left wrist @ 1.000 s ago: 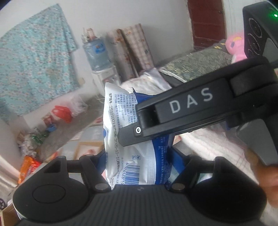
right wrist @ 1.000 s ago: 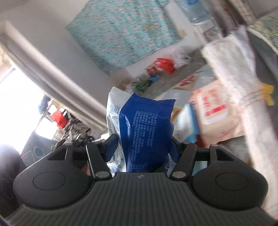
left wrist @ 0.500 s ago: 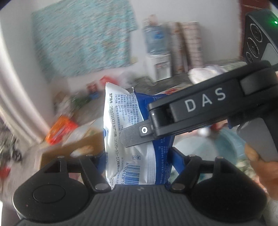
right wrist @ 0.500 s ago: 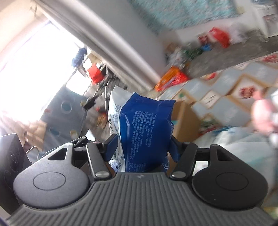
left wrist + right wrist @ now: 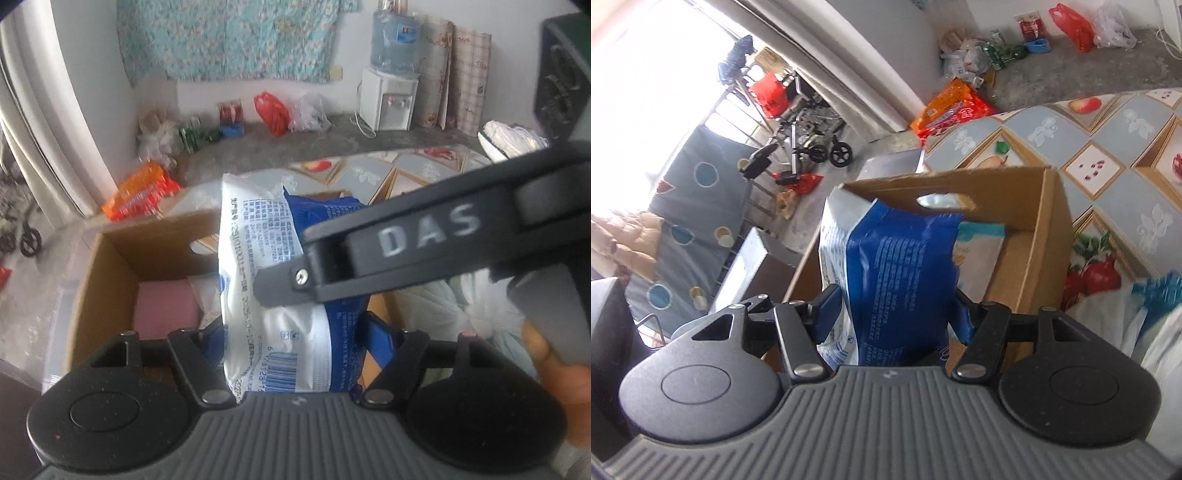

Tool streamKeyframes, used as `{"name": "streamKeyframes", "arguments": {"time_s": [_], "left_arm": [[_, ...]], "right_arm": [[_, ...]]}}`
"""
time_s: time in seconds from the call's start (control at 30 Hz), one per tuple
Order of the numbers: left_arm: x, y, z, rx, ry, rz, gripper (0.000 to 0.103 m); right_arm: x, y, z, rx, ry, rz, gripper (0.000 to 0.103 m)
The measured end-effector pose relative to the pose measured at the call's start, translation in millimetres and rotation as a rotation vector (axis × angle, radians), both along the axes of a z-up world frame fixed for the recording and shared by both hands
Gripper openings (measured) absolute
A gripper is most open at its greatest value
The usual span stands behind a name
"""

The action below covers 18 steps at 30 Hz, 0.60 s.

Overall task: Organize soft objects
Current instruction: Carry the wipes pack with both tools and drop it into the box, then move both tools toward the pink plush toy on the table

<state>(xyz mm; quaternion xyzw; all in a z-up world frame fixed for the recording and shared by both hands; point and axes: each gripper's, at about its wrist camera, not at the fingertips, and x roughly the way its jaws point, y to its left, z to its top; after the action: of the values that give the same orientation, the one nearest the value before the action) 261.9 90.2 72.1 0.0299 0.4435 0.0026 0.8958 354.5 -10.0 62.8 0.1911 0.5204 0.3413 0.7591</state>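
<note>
A soft blue and white pack point(image 5: 280, 295) is held by both grippers at once. My left gripper point(image 5: 291, 332) is shut on its lower part. My right gripper point(image 5: 892, 314) is shut on the same pack point(image 5: 897, 266), and its black finger point(image 5: 406, 258) crosses the left wrist view. The pack hangs above an open cardboard box point(image 5: 107, 266), which also shows in the right wrist view point(image 5: 1049, 236). Inside the box lie a pink item point(image 5: 166, 310) and a pale pack with a teal top point(image 5: 979, 254).
The box stands on a table with a patterned fruit cloth point(image 5: 1108, 147). White and blue soft bundles point(image 5: 1145, 314) lie to the right of the box. Orange snack bags point(image 5: 140, 195), a water dispenser point(image 5: 388, 99) and clutter stand on the floor beyond.
Both grippers have swung round with the pack, from facing the bed and window to hovering over the open cardboard box. The grip on the pack is unchanged.
</note>
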Motion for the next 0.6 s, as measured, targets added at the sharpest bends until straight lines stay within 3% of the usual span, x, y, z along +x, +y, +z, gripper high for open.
{"name": "streamKeyframes", "arguments": {"time_s": [0.1, 0.3, 0.47, 0.6], "left_arm": [[17, 14, -20, -0.018, 0.046, 0.023, 0.088], [36, 37, -42, -0.096, 0.101, 0.099, 0.081], [30, 33, -36, -0.083, 0.081, 0.109, 0.079], [26, 27, -20, -0.060, 0.035, 0.097, 0.084]], "right_arm": [[20, -6, -13, -0.013, 0.011, -0.042, 0.068], [38, -30, -25, -0.004, 0.006, -0.094, 0.069], [42, -46, -23, 0.015, -0.009, -0.108, 0.069], [32, -66, -7, 0.034, -0.040, -0.107, 0.069]]}}
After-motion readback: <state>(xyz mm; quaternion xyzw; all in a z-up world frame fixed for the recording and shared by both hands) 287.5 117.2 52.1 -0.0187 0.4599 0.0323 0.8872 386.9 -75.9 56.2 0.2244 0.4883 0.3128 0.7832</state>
